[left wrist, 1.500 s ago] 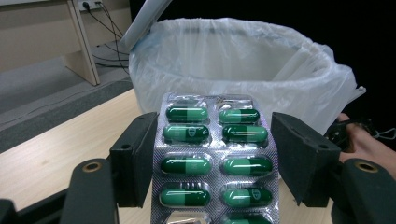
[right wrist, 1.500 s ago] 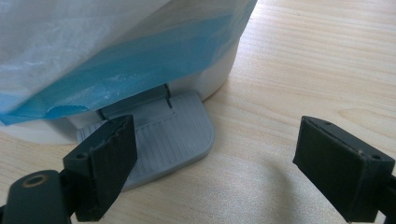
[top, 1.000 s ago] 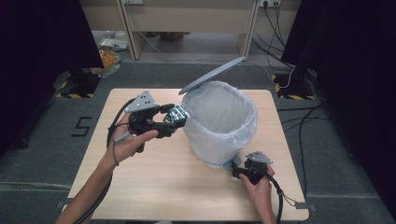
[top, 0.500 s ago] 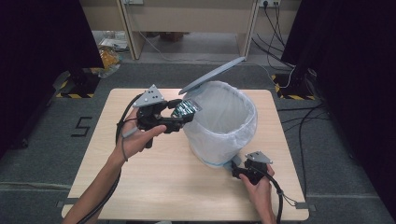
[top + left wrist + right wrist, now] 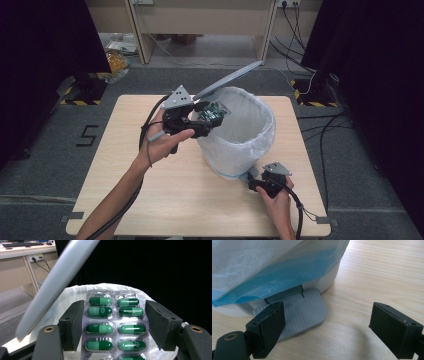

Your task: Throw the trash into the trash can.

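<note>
The left gripper [image 5: 212, 120] has carried the blister pack [image 5: 214, 111] from beside the bin [image 5: 240, 135] up to its near-left rim: a second ago the pack hung over the desk [image 5: 150, 200] short of the liner, and now it sits at the edge of the opening, just under the raised lid [image 5: 227, 80]. In the left gripper view the jaws are closed on the pack [image 5: 113, 325] — green capsules in two columns between the pads, with the white liner [image 5: 75, 296] and the dark of the bin's mouth beyond it. The lid [image 5: 55, 282] slants across the upper left, close to the pack.

The right gripper [image 5: 257, 182] has not moved. It rests at the foot of the bin, and its own view shows the left jaw pressing on the grey pedal [image 5: 304, 312] while the right jaw stands apart over bare desk; the jaws are partly open and grip nothing. That pressure is what seems to hold the lid up.

So the carry looks nearly done. The pack is at the rim but not yet well over the hollow — a little further in and the left jaws could let go. The risk, as I judge it, is the pack catching the lid's underside or dropping on the rim outside the liner.
</note>
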A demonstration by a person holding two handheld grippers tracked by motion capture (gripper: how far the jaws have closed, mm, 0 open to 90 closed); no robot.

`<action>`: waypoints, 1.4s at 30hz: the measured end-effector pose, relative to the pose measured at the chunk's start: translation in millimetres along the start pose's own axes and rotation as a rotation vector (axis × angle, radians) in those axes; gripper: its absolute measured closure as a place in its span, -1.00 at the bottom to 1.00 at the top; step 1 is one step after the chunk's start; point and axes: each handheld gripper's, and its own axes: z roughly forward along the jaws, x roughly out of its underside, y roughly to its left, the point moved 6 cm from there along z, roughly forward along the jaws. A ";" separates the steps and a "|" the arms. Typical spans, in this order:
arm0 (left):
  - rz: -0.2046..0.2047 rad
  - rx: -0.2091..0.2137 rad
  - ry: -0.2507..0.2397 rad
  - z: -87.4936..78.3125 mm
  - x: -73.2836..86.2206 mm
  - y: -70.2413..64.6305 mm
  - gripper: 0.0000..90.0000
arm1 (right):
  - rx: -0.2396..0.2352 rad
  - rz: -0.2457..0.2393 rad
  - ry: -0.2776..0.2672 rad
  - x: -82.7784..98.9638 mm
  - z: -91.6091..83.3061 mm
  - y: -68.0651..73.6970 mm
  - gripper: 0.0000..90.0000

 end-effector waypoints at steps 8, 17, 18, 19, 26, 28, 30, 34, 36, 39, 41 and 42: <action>0.009 0.004 0.007 16.3 -2.7 -8.1 -0.24 | -0.002 -0.004 -0.002 0.2 -0.1 0.4 -0.70; 0.017 0.002 0.008 29.3 -5.6 -14.0 -0.24 | -0.005 -0.001 -0.001 0.4 -0.2 1.0 -0.70; 0.016 0.000 0.006 30.9 -6.0 -14.6 -0.24 | -0.005 -0.001 -0.001 0.4 -0.2 1.0 -0.70; 0.014 0.000 0.003 31.7 -6.4 -14.8 -0.24 | -0.005 -0.003 -0.001 0.3 -0.2 0.6 -0.70; 0.010 -0.010 0.003 39.9 -6.4 -14.9 -0.32 | -0.005 -0.002 0.000 0.4 -0.2 0.6 -0.70; 0.009 -0.008 0.006 40.9 -5.8 -15.7 -0.33 | -0.004 -0.003 0.000 0.4 -0.2 0.5 -0.70; 0.011 -0.009 0.009 41.0 -5.2 -15.9 -0.33 | -0.005 -0.003 0.000 0.4 -0.2 0.5 -0.70; 0.017 -0.005 0.020 39.3 -4.2 -17.5 -0.34 | -0.004 -0.002 0.000 0.4 -0.3 0.6 -0.70; 0.021 -0.001 0.023 37.6 -3.9 -19.4 -0.35 | -0.005 -0.003 0.000 0.4 -0.2 0.5 -0.70; 0.030 0.005 0.031 33.6 -1.4 -22.1 -0.38 | -0.004 -0.002 0.000 0.4 -0.3 0.6 -0.70; 0.029 0.011 0.035 30.2 1.3 -22.2 -0.41 | -0.004 0.000 0.000 0.4 -0.3 0.9 -0.70; 0.027 0.012 0.037 28.5 2.4 -21.7 -0.42 | -0.004 -0.003 -0.001 0.4 -0.2 0.6 -0.70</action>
